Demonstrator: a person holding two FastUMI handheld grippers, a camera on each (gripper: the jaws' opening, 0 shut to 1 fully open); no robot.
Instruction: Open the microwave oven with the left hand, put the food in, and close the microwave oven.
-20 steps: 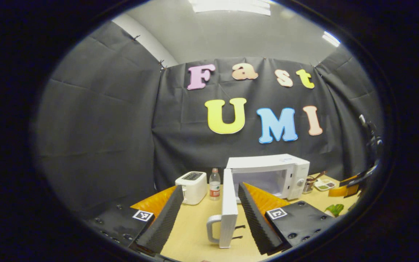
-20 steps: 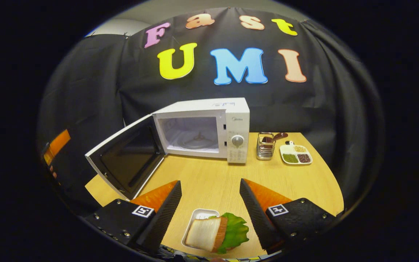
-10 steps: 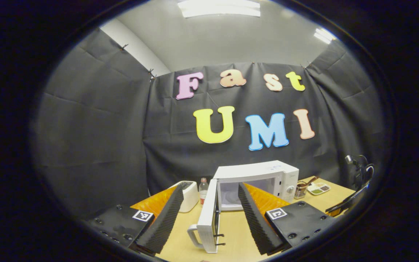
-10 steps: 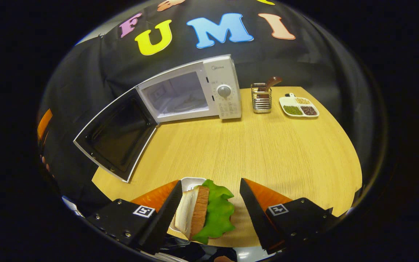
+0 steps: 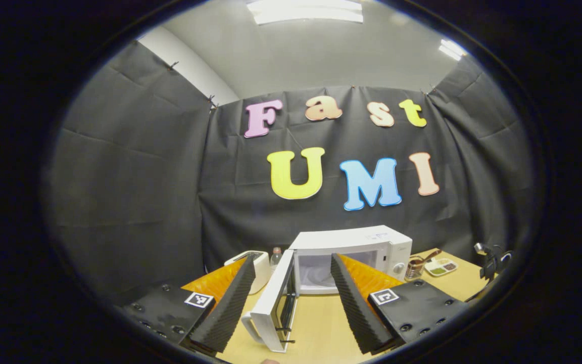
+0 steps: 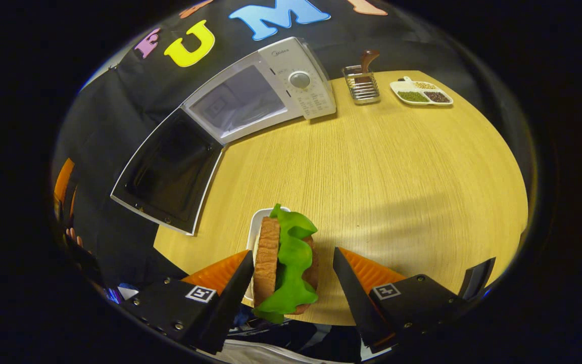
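Note:
The white microwave (image 5: 367, 241) (image 6: 291, 76) stands at the back of the wooden table (image 6: 397, 172), its door (image 5: 277, 298) (image 6: 170, 169) swung wide to the left and its cavity showing. My left gripper (image 5: 291, 298) is open, back from the door, with the door's handle (image 5: 247, 328) low between its fingers and not held. The sandwich (image 6: 285, 263), bread with green lettuce, stands on edge on a small white tray (image 6: 259, 227) at the table's near edge. My right gripper (image 6: 292, 283) is open above it, one finger on each side of the sandwich.
A white toaster (image 5: 258, 265) and a bottle (image 5: 275, 257) stand left of the microwave. A wire cutlery holder (image 6: 361, 83) and a divided dish (image 6: 422, 93) sit to its right. The other gripper (image 6: 63, 187) and a hand (image 6: 71, 235) are beyond the door.
My right gripper tipped downward and closed in over the sandwich, which now lies between its fingers. My left gripper drew back and the door stands wider.

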